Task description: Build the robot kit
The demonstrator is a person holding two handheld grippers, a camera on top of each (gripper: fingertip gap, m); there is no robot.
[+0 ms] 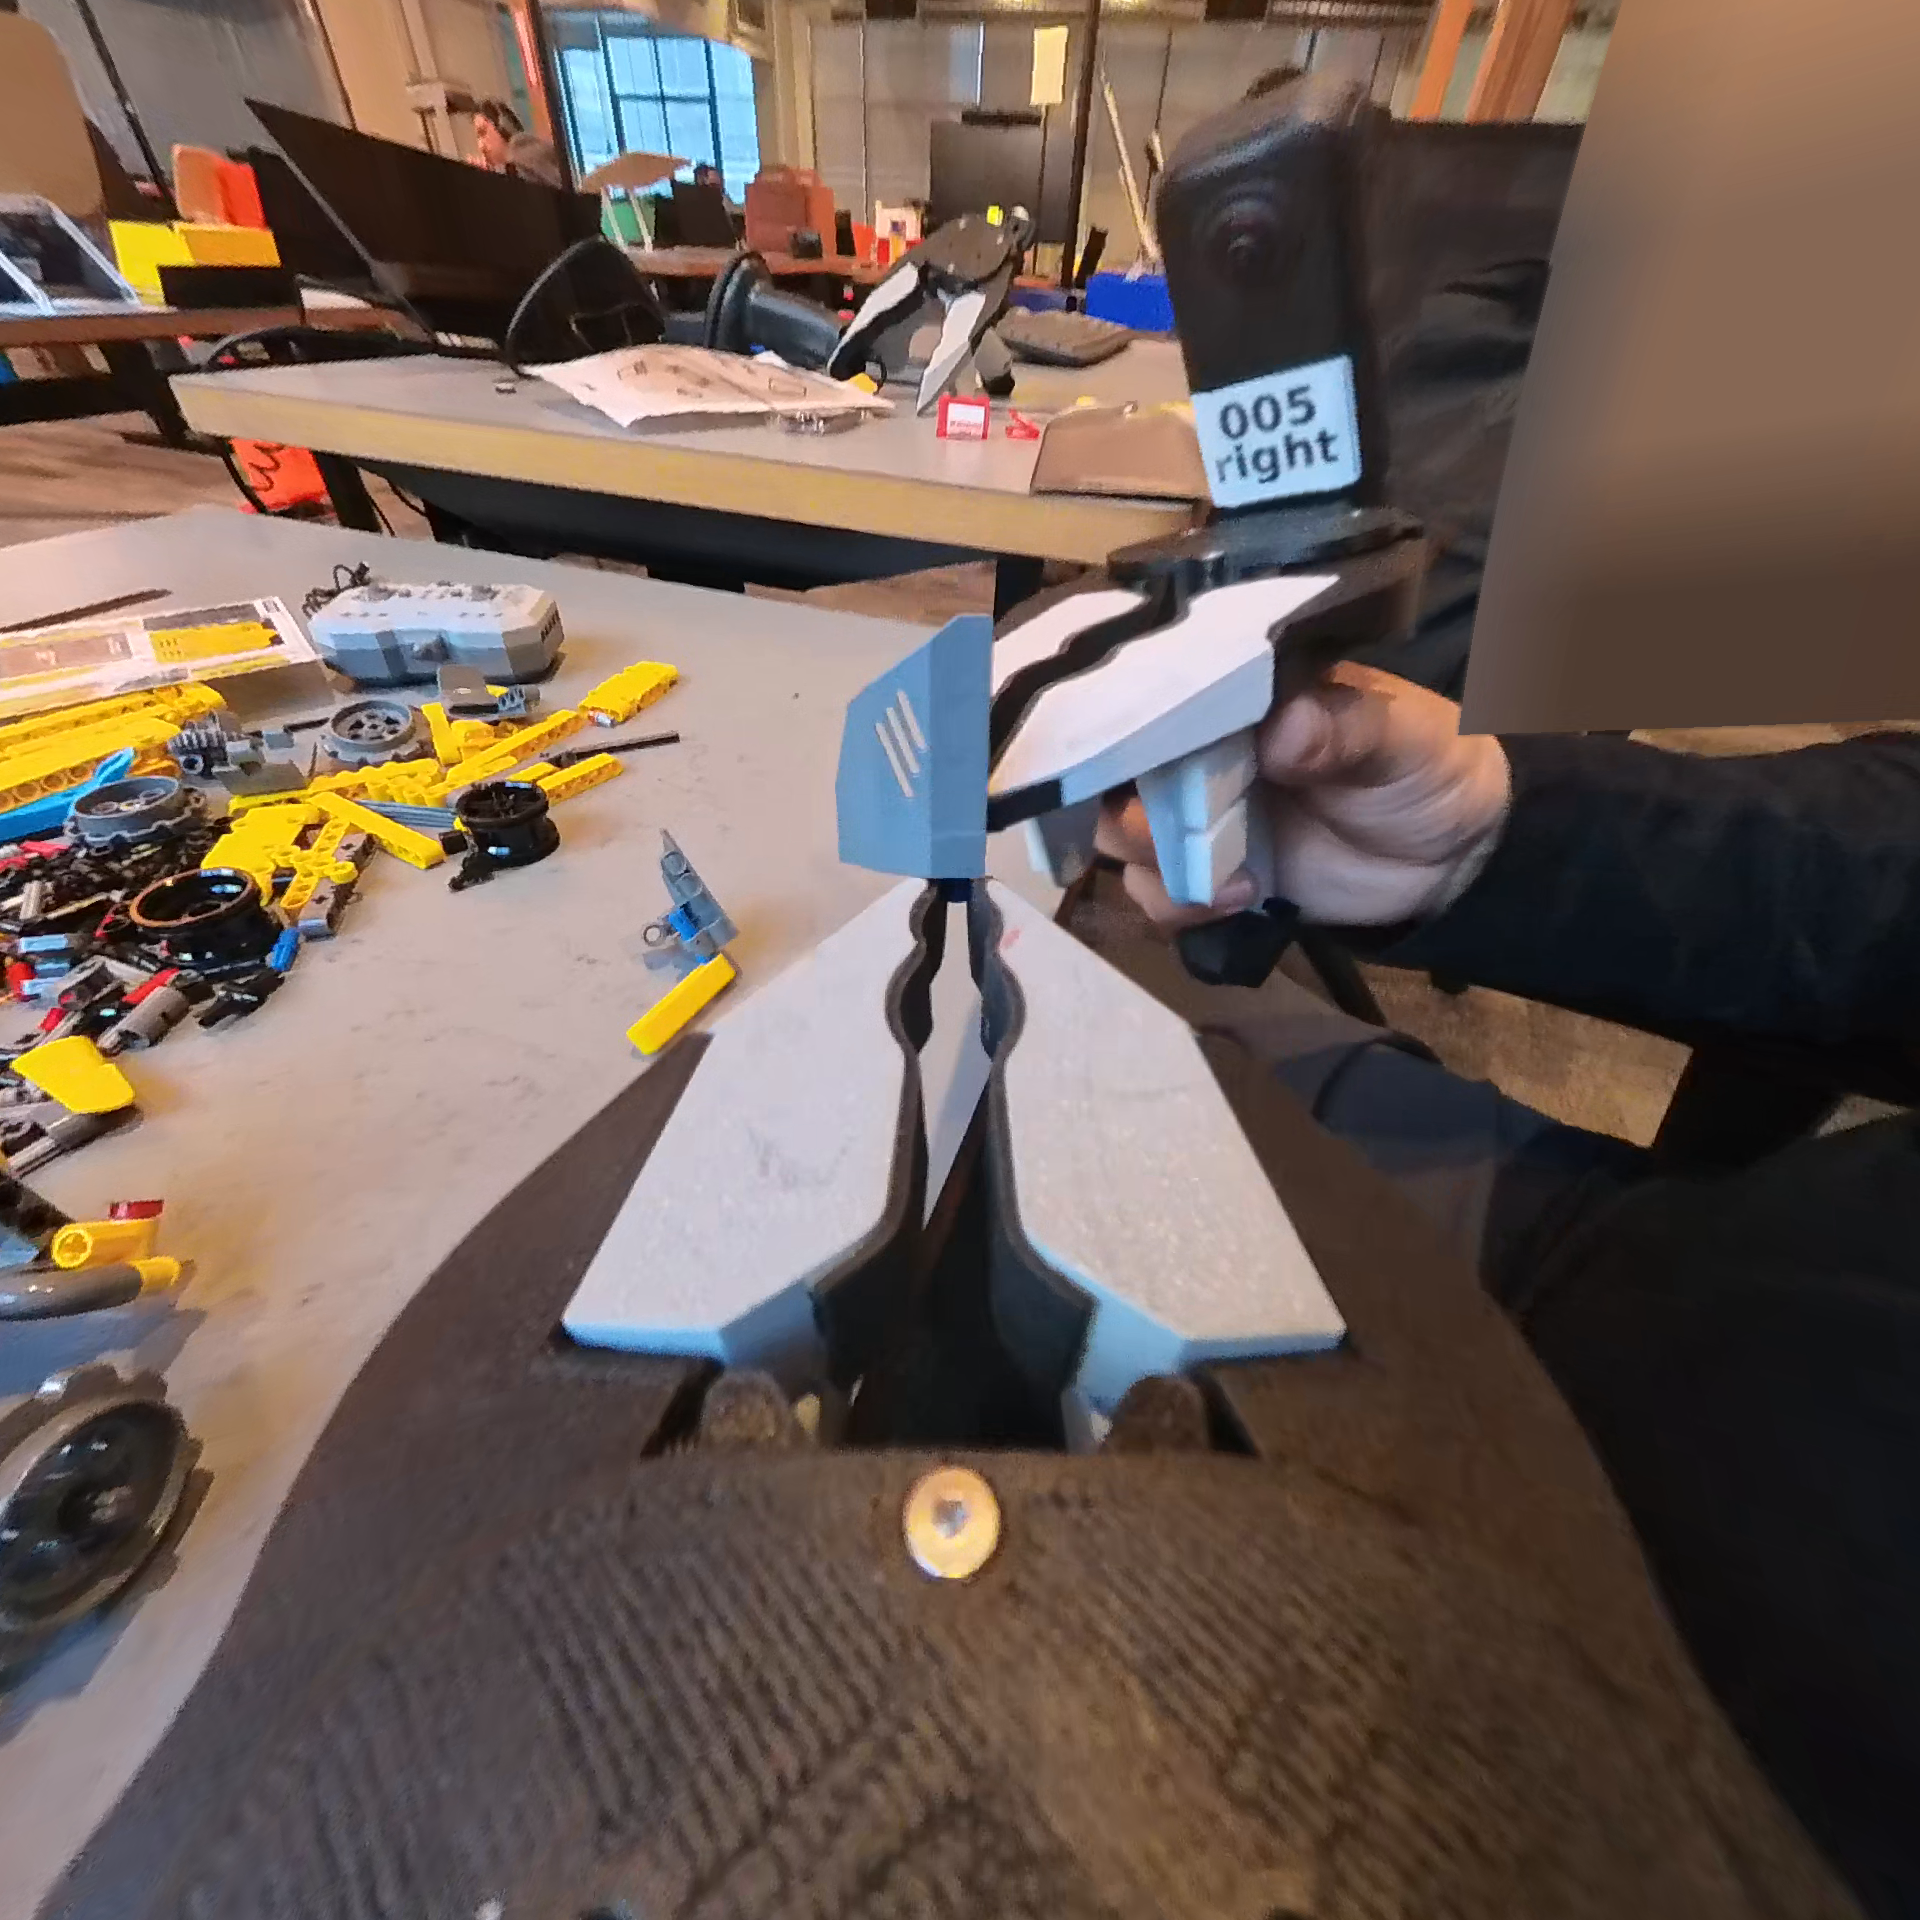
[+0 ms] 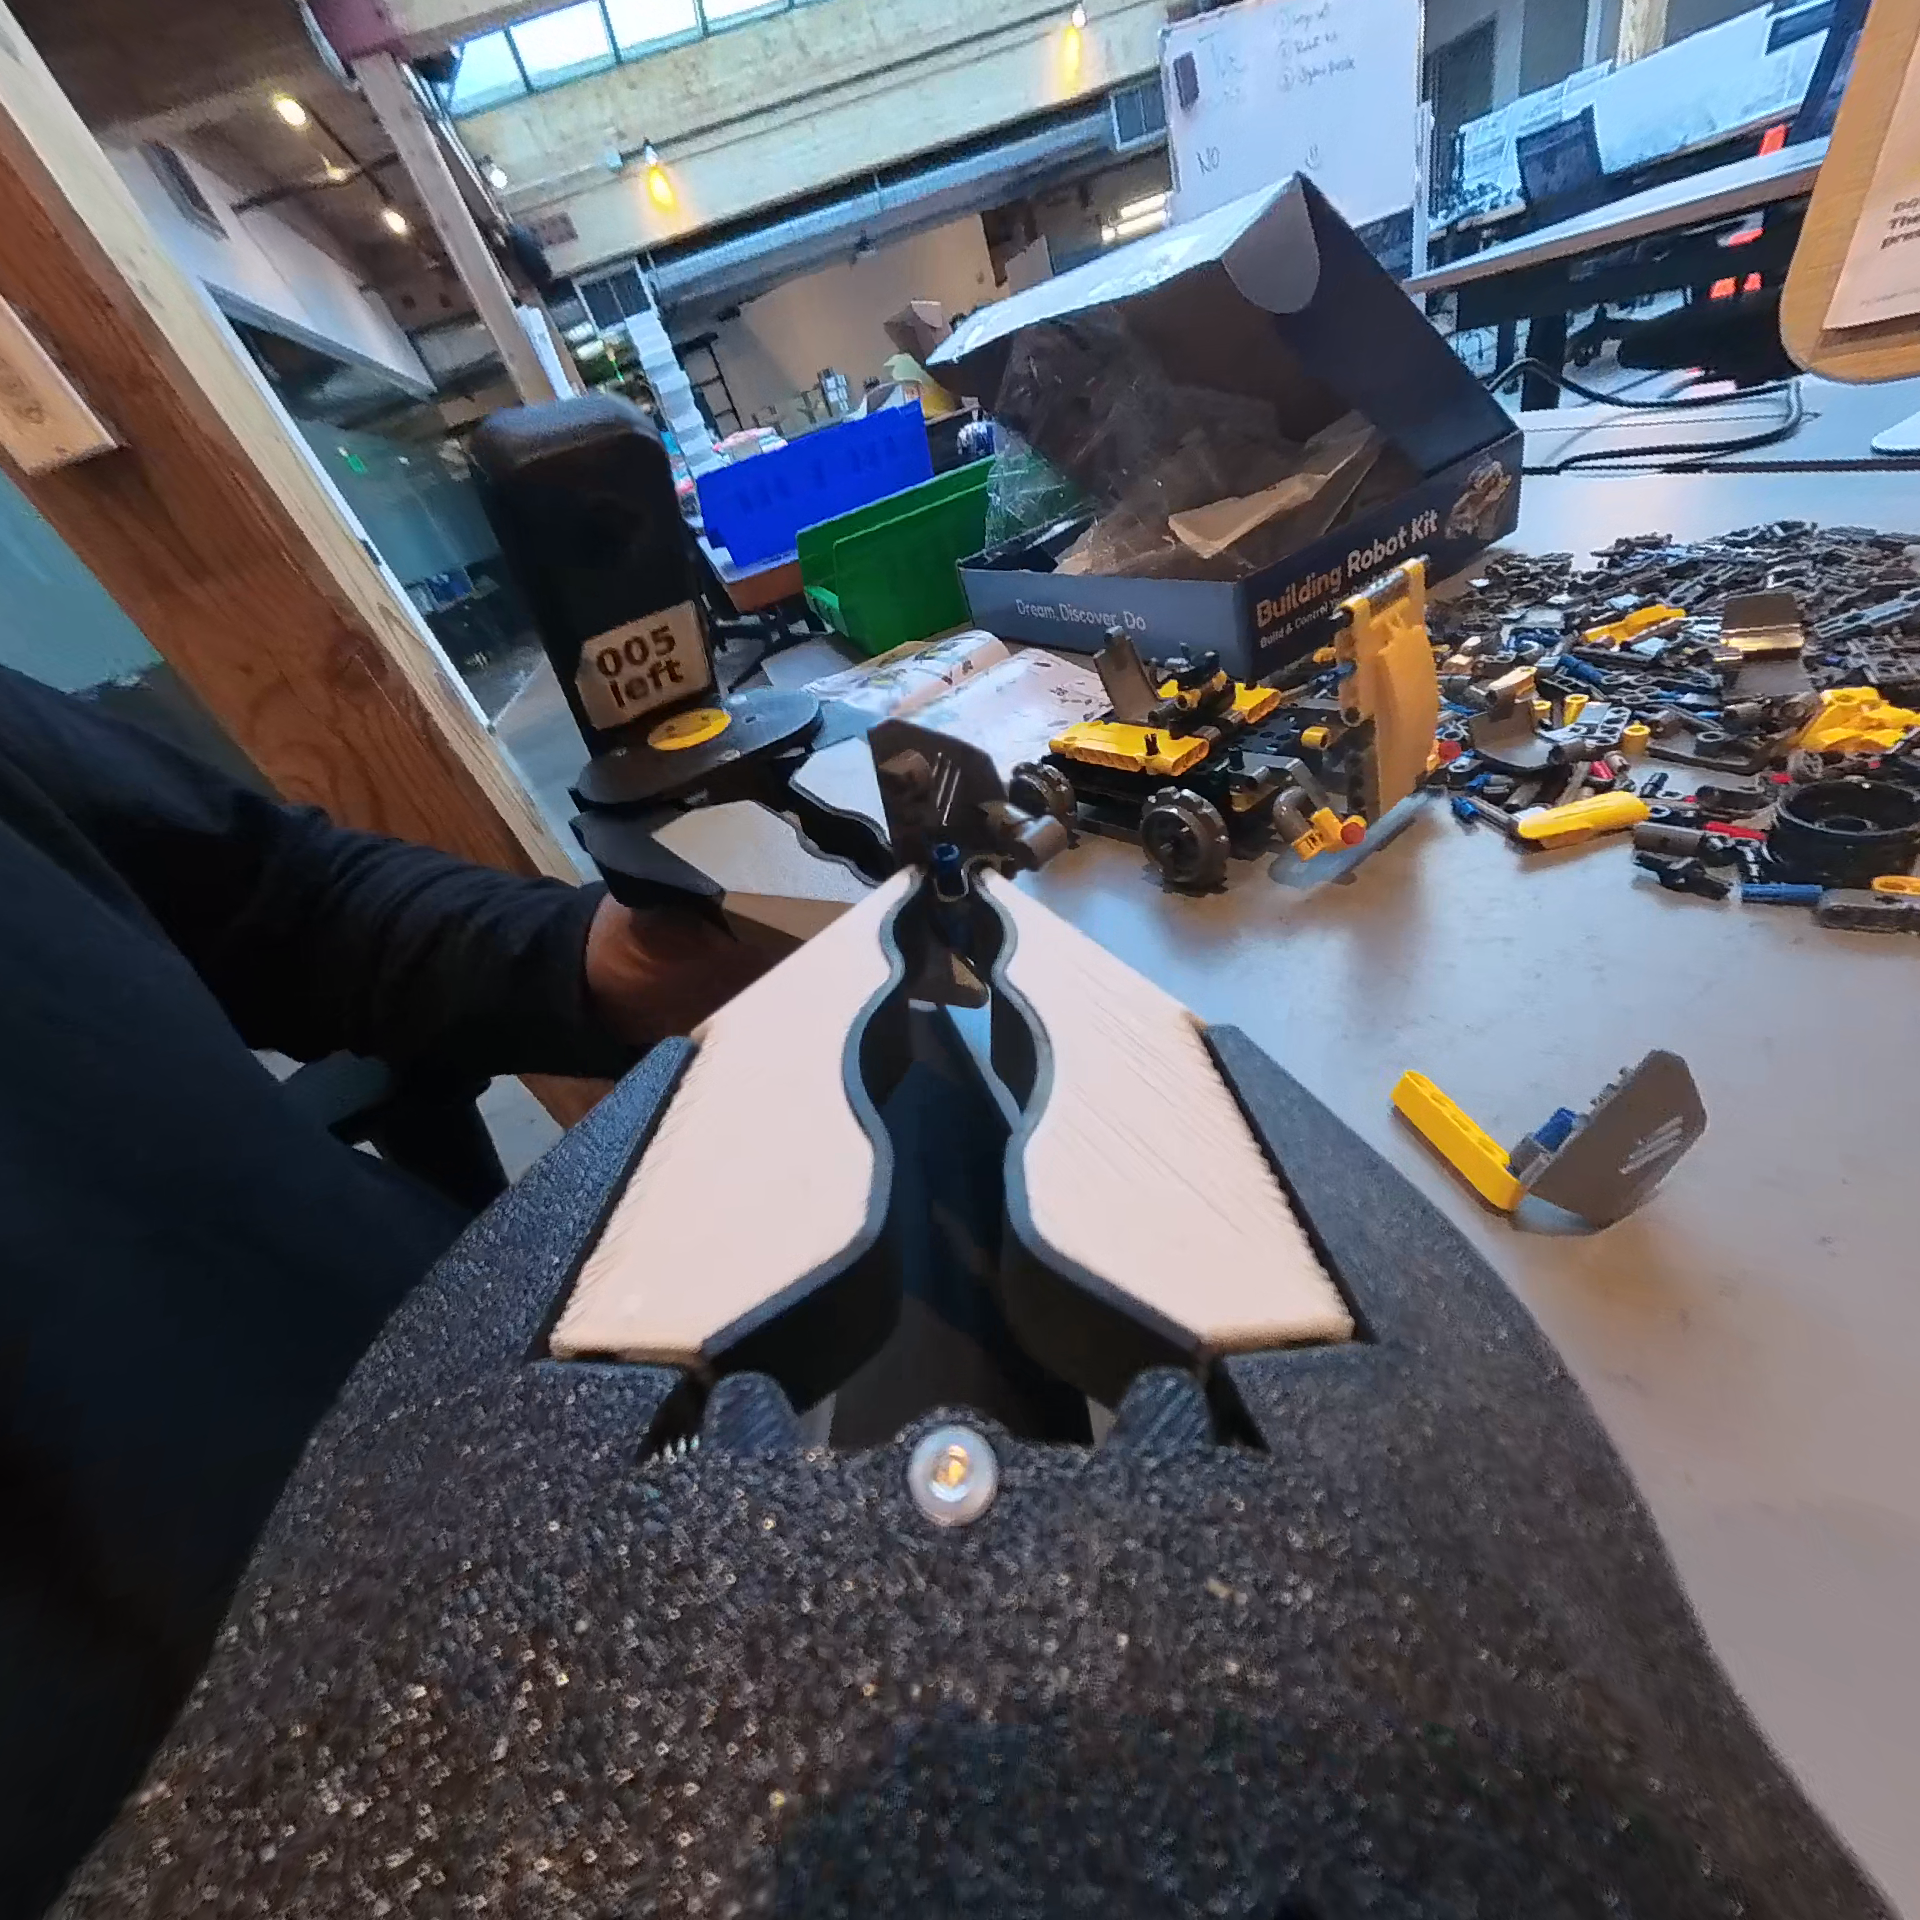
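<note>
My right gripper [image 2: 945,883] is shut on a flat grey panel piece [image 2: 920,779] and holds it upright above the near edge of the grey table [image 2: 1455,987]. In the left wrist view the panel [image 1: 914,758] sits at the right gripper's [image 1: 992,727] tips, and a person's hand grips its handle. My left gripper [image 1: 954,896] is shut on a small blue pin [image 1: 951,889] at the panel's lower edge. The pin also shows in the right wrist view [image 2: 943,857], where the left gripper [image 2: 883,831] comes in from the left. The two grippers meet at right angles.
A partly built yellow and black vehicle [image 2: 1226,769] stands beyond the grippers, in front of an open kit box [image 2: 1247,499]. Loose parts [image 2: 1714,707] lie in a pile at the right. A second grey panel on a yellow beam [image 2: 1558,1153] lies nearby. A grey battery box [image 1: 436,623] and yellow beams [image 1: 312,790] lie to the left. The grippers are tip to tip, or close to it.
</note>
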